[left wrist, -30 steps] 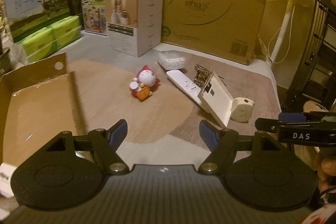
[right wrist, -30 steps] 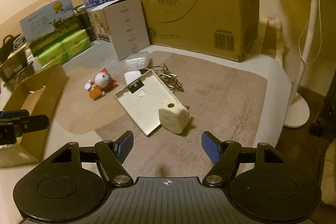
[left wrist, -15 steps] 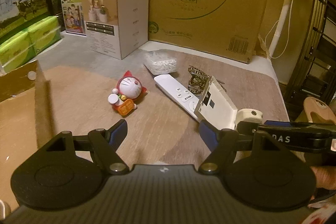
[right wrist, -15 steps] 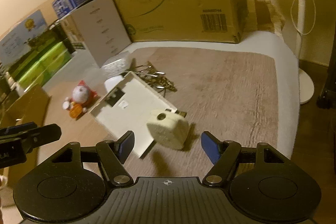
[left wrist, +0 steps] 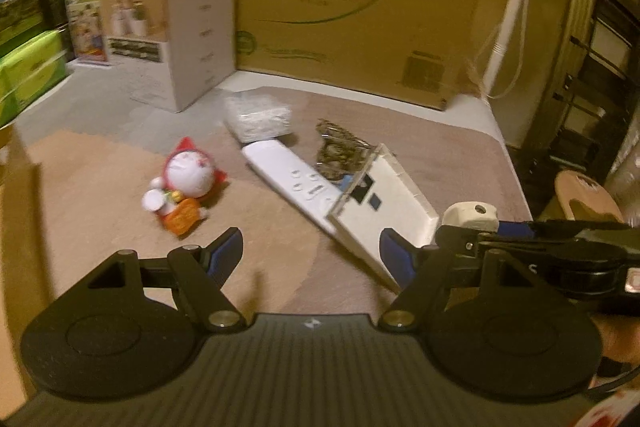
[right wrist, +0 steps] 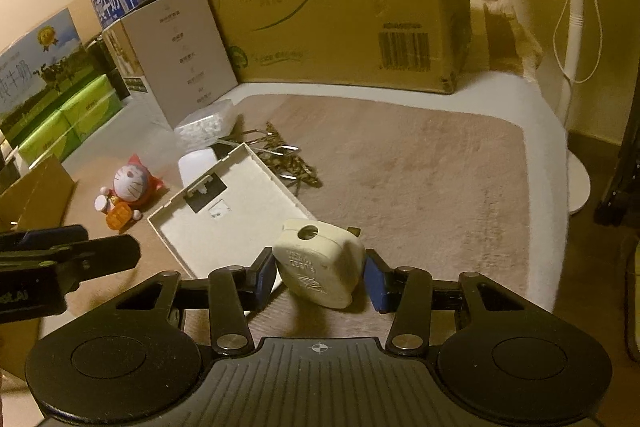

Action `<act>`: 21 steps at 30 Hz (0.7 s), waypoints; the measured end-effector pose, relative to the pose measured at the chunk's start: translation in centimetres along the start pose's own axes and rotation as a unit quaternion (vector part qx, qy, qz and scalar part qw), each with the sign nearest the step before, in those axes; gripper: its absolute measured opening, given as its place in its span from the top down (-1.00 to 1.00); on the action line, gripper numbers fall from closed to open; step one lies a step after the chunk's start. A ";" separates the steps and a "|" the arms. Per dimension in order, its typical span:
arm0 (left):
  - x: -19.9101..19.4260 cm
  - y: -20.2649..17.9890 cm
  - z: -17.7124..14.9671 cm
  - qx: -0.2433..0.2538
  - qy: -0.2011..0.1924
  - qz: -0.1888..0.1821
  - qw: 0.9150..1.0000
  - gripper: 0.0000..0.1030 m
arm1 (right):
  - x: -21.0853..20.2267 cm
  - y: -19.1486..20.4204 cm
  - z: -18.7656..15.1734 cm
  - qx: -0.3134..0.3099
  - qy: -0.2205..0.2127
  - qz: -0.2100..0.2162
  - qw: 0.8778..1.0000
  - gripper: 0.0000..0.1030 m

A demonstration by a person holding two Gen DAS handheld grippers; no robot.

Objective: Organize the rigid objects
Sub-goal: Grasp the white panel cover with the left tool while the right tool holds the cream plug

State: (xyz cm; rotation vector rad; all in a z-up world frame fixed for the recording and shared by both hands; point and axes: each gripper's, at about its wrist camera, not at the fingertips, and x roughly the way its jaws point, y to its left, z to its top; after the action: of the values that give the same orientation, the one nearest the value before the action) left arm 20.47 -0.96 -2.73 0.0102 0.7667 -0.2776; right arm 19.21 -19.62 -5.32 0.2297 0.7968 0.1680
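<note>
the right tongs (right wrist: 320, 277) have just been closing around the cream plug (right wrist: 318, 263), grasping it; it may slip sideways. the left tongs (left wrist: 312, 251) wait released beside the white tray (left wrist: 384, 203).

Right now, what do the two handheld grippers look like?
Both match: the left gripper and right gripper have matte black linkage arms with silver pivot pins, round black discs, blue finger pads and a ribbed dark grey body. White lettering marks the side of each.
</note>
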 end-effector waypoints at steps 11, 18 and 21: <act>3.4 -0.6 0.9 -0.009 0.019 -0.023 1.000 0.57 | -0.8 -1.9 -0.1 0.001 -0.002 -0.009 1.000 0.10; 1.3 -0.2 0.4 -0.033 0.025 -0.029 0.999 0.75 | -1.4 -1.5 -0.5 -0.006 0.005 -0.004 1.000 0.10; -0.8 0.4 -0.4 -0.040 0.031 -0.029 0.998 0.80 | -2.0 -1.1 -0.9 -0.011 0.007 0.000 1.000 0.10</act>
State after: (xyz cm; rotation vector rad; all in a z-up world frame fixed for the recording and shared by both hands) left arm 19.72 -0.30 -2.51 -0.0798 0.8406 -0.3029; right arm 17.25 -21.01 -4.80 0.2084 0.8086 0.1788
